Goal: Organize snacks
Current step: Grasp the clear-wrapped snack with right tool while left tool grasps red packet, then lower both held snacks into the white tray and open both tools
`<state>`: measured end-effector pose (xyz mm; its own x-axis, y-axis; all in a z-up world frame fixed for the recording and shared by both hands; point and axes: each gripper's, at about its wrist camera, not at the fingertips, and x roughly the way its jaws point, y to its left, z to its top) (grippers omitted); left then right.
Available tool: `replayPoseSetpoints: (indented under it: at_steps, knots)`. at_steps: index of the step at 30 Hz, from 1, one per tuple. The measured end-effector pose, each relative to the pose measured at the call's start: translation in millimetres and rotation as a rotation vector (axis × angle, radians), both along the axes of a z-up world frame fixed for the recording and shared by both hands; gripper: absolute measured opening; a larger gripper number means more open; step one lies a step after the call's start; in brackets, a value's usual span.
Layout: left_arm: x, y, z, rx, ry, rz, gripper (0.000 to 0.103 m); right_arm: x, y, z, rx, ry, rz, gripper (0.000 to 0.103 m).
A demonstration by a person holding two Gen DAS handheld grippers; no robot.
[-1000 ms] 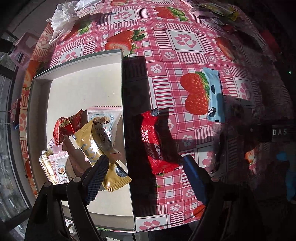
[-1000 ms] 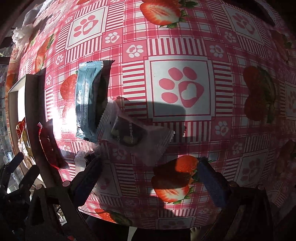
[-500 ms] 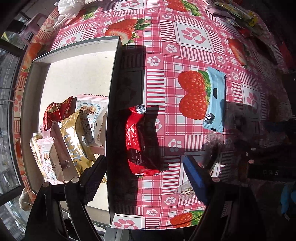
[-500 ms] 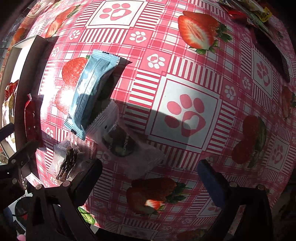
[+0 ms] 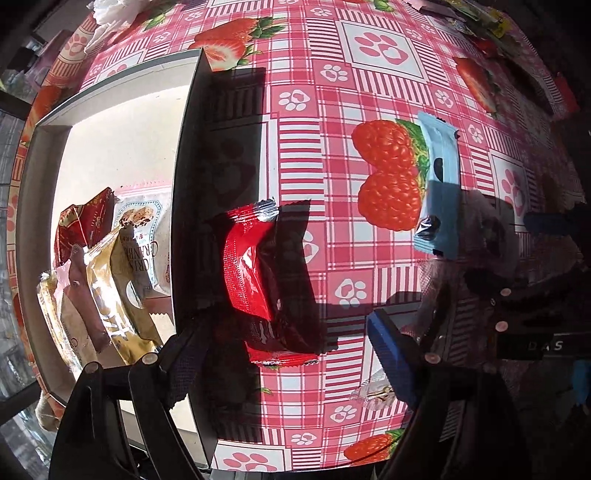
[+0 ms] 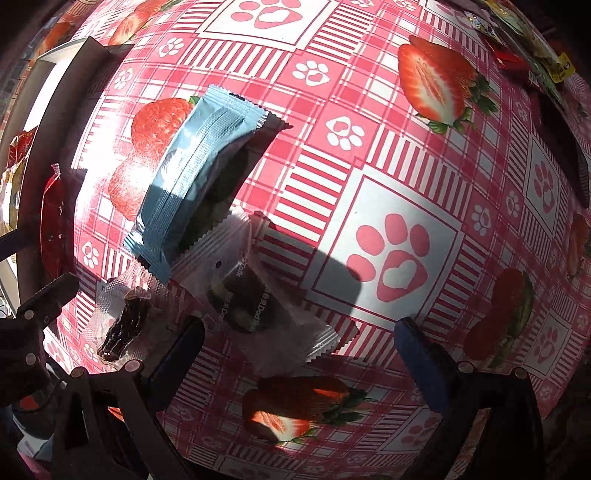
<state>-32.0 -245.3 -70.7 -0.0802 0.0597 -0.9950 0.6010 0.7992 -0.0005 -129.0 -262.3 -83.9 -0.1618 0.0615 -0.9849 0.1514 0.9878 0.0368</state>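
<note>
My left gripper [image 5: 284, 354] is open, its fingers straddling the near end of a red snack packet [image 5: 255, 273] that lies on the cloth beside the white tray [image 5: 122, 103]. The tray holds several snack packets [image 5: 122, 273]. My right gripper [image 6: 299, 350] is open just above a white translucent packet [image 6: 251, 295] with a dark sweet inside. A light blue bar [image 6: 192, 173] lies behind it, also in the left wrist view [image 5: 439, 184]. A small clear packet [image 6: 122, 321] with a dark snack lies by the right gripper's left finger.
The table wears a pink checked cloth with strawberries and paw prints [image 6: 402, 254]. More wrappers lie at the far right edge [image 6: 524, 48]. Crumpled white paper [image 5: 110, 14] sits beyond the tray. The table's near edge runs just under both grippers.
My left gripper has moved right, from over the tray to over the red packet, and closer to it. My right gripper has swung and come closer to the white packet.
</note>
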Motion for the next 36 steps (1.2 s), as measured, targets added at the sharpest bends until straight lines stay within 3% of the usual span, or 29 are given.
replayPoseSetpoints:
  at_steps: [3, 8, 11, 13, 14, 16, 17, 18, 19, 25, 29, 36]
  knots:
    - [5.5, -4.2, -18.5, 0.021, 0.029, 0.028, 0.090, 11.1, 10.7, -4.2, 0.003, -0.008, 0.039, 0.103]
    - [10.4, -1.0, -16.4, 0.006, 0.016, 0.043, 0.092, 19.0, 9.4, -5.0, 0.007, -0.009, 0.014, 0.103]
    - [7.9, 0.8, -10.3, -0.009, 0.005, 0.049, 0.077, 26.8, 0.7, -6.3, 0.011, 0.014, 0.025, 0.103]
    - [19.4, 9.2, -0.1, -0.021, 0.001, 0.042, 0.055, 21.5, -1.7, -4.2, 0.005, -0.006, 0.021, 0.095]
    - [21.8, 9.3, 2.1, -0.028, 0.003, 0.042, 0.050, 28.9, -4.2, 3.6, 0.004, -0.020, 0.033, 0.087]
    - [28.7, 8.9, 8.2, -0.053, 0.015, 0.048, 0.027, 28.8, -6.3, 16.5, 0.002, -0.035, 0.055, 0.073]
    - [34.4, 8.8, 9.1, -0.065, 0.025, 0.052, 0.025, 31.4, -5.0, 18.9, 0.002, -0.039, 0.055, 0.061]
    - [36.4, 9.6, 10.4, -0.078, 0.035, 0.057, 0.024, 29.1, -4.9, 24.9, 0.003, -0.047, 0.047, 0.040]
    - [38.5, 10.8, 12.3, -0.091, 0.042, 0.060, 0.022, 29.4, -5.6, 29.8, 0.003, -0.053, 0.040, 0.028]
    - [42.8, 22.4, 35.5, -0.157, 0.033, 0.058, 0.022, 25.4, -32.0, 46.8, 0.159, -0.075, -0.143, 0.029]
    - [43.6, 24.2, 56.7, -0.195, 0.006, 0.035, 0.022, 23.4, -48.9, 56.6, 0.209, -0.087, -0.240, 0.029]
    - [44.9, 58.5, 80.0, -0.234, -0.050, 0.051, 0.022, 44.5, -40.9, 80.4, 0.240, -0.107, -0.246, 0.029]
